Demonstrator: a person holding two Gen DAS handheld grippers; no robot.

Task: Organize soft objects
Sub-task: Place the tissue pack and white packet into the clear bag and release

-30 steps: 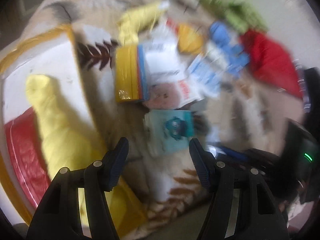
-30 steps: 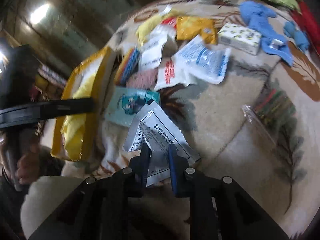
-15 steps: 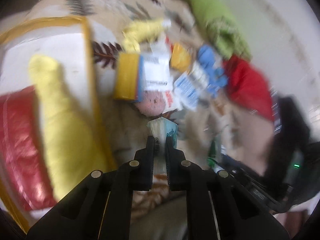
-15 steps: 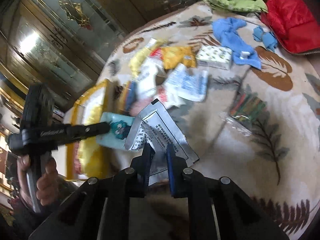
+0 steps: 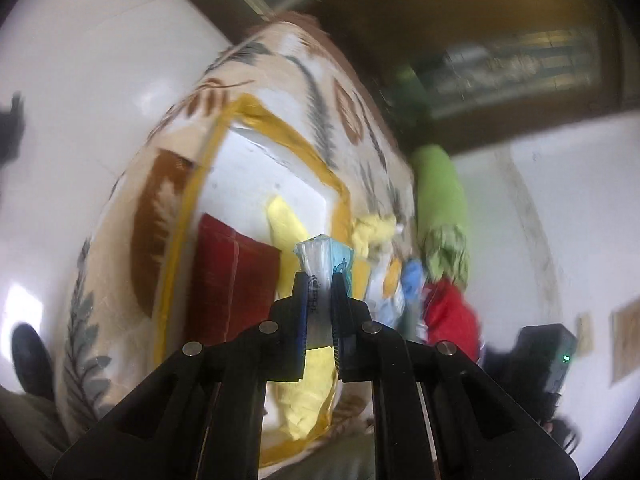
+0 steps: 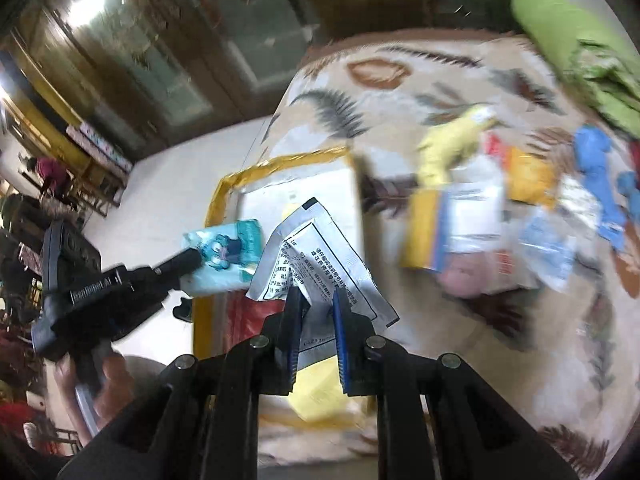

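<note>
My left gripper (image 5: 320, 285) is shut on a teal cartoon-printed packet (image 5: 325, 254), seen edge on; the right wrist view shows this left gripper (image 6: 195, 258) carrying the packet (image 6: 230, 250) over the left edge of the yellow-rimmed white storage box (image 6: 280, 162). In the box (image 5: 256, 116) lie a dark red cloth (image 5: 232, 280) and a yellow cloth (image 5: 285, 224). My right gripper (image 6: 316, 300) is shut on a crumpled silver sachet with black print (image 6: 320, 252), held above the box.
A blurred pile lies right of the box on the leaf-patterned blanket (image 6: 400, 92): a yellow-and-blue pack (image 6: 424, 232), yellow cloth (image 6: 452, 140), orange packet (image 6: 528, 176), blue cloth (image 6: 596, 160). A green quilt (image 6: 576, 40) lies beyond. A hand (image 6: 100, 380) holds the left gripper.
The left gripper shut on the teal packet, lifted it and swung left over the box while rolling. The right gripper carried the silver sachet from the blanket to above the box.
</note>
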